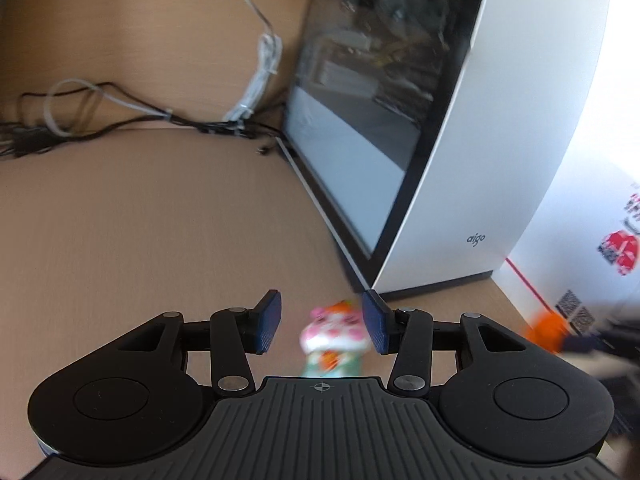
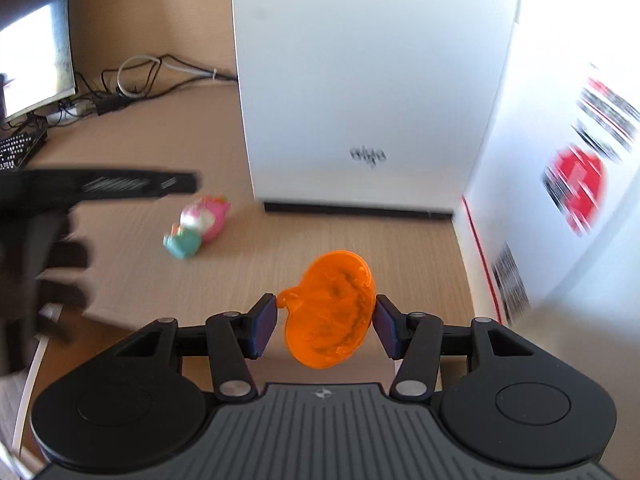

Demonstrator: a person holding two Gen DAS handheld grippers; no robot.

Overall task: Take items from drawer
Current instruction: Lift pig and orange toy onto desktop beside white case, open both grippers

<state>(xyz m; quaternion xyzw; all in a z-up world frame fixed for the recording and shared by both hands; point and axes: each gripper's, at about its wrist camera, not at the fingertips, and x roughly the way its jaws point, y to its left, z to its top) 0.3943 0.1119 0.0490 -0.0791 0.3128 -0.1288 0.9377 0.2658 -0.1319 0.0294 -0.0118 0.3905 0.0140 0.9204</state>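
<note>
A small pink, white and green toy figure (image 2: 198, 224) lies on its side on the wooden desk (image 2: 160, 152). In the left wrist view the blurred toy figure (image 1: 334, 332) shows between the fingers of my left gripper (image 1: 322, 322), which is open above it and not touching it. My left gripper (image 2: 120, 186) appears as a blurred black shape in the right wrist view. My right gripper (image 2: 326, 324) is shut on a translucent orange toy (image 2: 332, 308), both pads against its sides, above the desk. The orange toy (image 1: 546, 330) shows blurred at the far right. No drawer is in view.
A white computer case (image 2: 360, 80) with a dark glass side panel (image 1: 360, 120) stands at the back of the desk. A white box with red print (image 2: 560, 168) walls off the right. Cables (image 1: 100, 112), a monitor (image 2: 32, 60) and a keyboard (image 2: 16, 148) sit to the left.
</note>
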